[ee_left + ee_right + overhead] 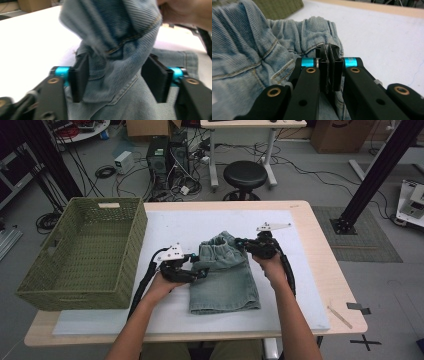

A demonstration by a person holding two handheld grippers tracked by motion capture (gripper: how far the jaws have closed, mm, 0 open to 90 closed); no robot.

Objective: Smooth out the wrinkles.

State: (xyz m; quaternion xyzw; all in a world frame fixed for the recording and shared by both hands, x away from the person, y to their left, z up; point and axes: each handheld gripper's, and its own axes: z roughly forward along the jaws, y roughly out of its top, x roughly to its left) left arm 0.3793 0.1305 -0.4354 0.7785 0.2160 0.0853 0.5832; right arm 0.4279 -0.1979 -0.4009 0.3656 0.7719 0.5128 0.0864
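Denim shorts (225,275) mid-bench — both claws on the waistband end.
Your right claw (331,68) pinches the waistband tight; your left claw (120,77) stands wide, fabric bunched between its jaws.

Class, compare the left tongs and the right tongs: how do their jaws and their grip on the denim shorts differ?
The left tongs stand wide open, denim shorts bunched loosely between the jaws; the right tongs are shut, pinching the fabric. In the high view, the left tongs meet the shorts' left edge, the right tongs the waistband corner. Both have black jaws and blue fittings.
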